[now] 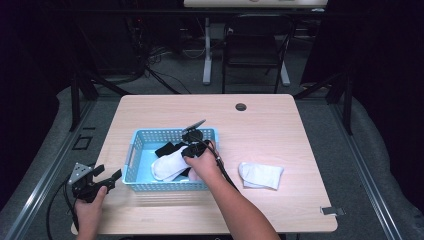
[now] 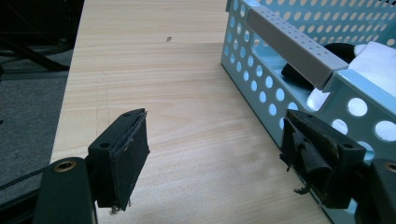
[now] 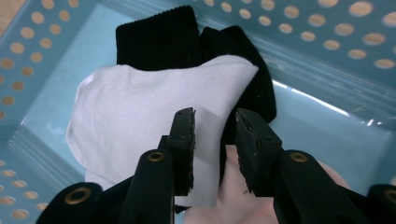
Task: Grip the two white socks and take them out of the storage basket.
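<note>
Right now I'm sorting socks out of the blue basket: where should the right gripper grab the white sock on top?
Take the white sock by its near edge, coming straight down between the basket walls. It lies flat over the black sock, and the right gripper already straddles that edge.

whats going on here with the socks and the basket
A person is working with a gripper in each hand. The right gripper is down inside the blue basket, jaws apart over a white sock that lies on black socks; the pads aren't pressing on it. Another white sock lies on the table beside the basket. The left gripper waits open, outside the basket.
</note>
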Motion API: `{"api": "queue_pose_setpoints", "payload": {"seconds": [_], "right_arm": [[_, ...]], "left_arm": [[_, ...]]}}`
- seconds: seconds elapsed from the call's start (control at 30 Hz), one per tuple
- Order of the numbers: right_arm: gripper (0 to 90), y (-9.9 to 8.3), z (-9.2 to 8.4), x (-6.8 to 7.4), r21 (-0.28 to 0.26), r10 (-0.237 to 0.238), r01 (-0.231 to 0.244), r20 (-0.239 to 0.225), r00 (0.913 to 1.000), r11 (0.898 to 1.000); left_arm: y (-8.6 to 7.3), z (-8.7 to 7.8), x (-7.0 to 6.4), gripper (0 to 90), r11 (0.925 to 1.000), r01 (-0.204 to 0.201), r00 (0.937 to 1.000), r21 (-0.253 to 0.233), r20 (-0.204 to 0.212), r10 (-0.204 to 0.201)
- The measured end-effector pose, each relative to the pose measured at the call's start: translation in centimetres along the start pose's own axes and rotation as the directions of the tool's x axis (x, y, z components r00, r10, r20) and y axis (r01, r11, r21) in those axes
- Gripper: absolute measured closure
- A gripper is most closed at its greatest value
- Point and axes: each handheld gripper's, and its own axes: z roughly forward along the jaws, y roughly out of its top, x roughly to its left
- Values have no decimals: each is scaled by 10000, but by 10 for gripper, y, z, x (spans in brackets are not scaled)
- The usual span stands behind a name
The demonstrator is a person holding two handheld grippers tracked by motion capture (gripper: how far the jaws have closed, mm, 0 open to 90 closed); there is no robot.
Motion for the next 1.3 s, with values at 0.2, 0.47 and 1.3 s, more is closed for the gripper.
{"api": "queue_pose_setpoints", "payload": {"seconds": [0.2, 0.47, 1.3], "right_arm": [[732, 2, 6, 1, 512, -12, 27, -281, 9996, 9987], [870, -3, -6, 15, -593, -1110, 1110, 42, 9938, 9920], [878, -24, -75, 51, -4814, -3162, 2741, -68, 9487, 8326]], "left_arm": [[0, 0, 0, 231, 10000, -3, 10000, 3, 8, 3], [0, 0, 0, 231, 10000, -15, 10000, -9, 6, 15], [0, 1, -1, 231, 9999, -72, 10000, 97, 4, 72]]}}
